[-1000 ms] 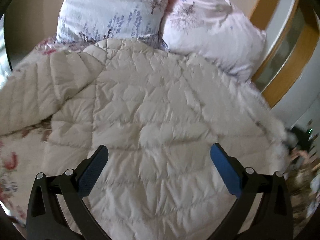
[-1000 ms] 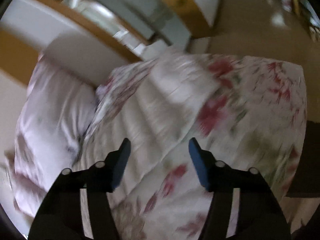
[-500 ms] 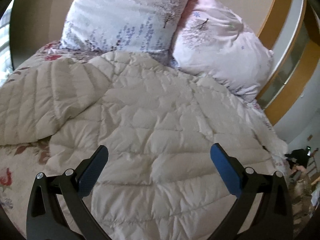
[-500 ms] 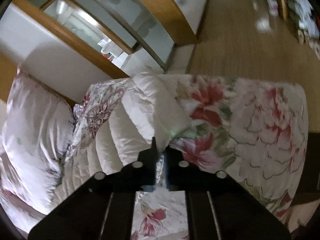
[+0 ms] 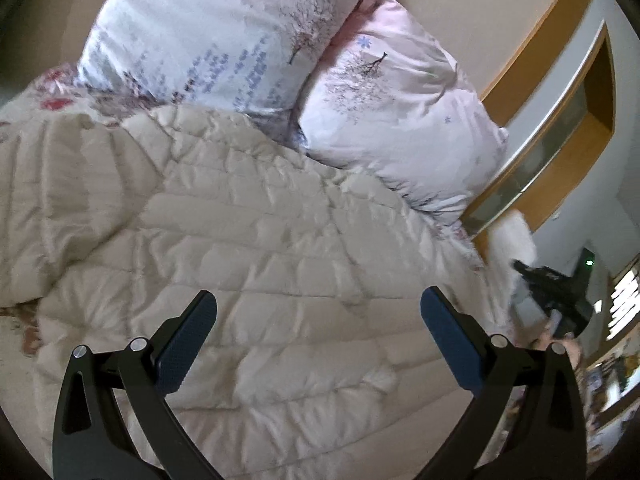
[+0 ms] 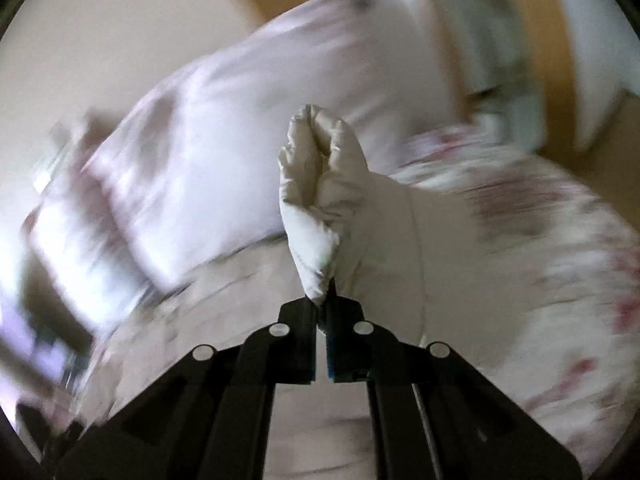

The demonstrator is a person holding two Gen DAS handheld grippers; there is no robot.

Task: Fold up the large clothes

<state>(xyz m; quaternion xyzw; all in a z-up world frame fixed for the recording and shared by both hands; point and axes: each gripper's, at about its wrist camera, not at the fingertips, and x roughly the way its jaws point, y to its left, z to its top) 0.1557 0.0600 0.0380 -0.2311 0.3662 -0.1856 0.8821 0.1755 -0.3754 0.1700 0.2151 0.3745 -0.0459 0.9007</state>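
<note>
A large cream quilted down coat (image 5: 256, 248) lies spread across the bed. One sleeve (image 5: 44, 200) is folded at the left. My left gripper (image 5: 318, 312) hovers open above the coat's middle, nothing between its blue pads. In the right wrist view my right gripper (image 6: 323, 304) is shut on a bunched edge of the coat (image 6: 320, 196), lifted off the bed. From the left wrist view that same gripper (image 5: 536, 280) shows at the bed's right edge with the raised white fabric (image 5: 514, 236).
Two floral pillows (image 5: 224, 36) (image 5: 396, 112) stand against the headboard wall beyond the coat. A flowered bedspread (image 6: 560, 264) covers the bed. A wood-framed door or window (image 5: 560, 128) lies to the right, with cluttered shelves (image 5: 616, 360) at the far right.
My right gripper closed on the coat's edge at the bed's side, then swung up and rolled, lifting that edge. My left gripper drifted slightly and stayed open.
</note>
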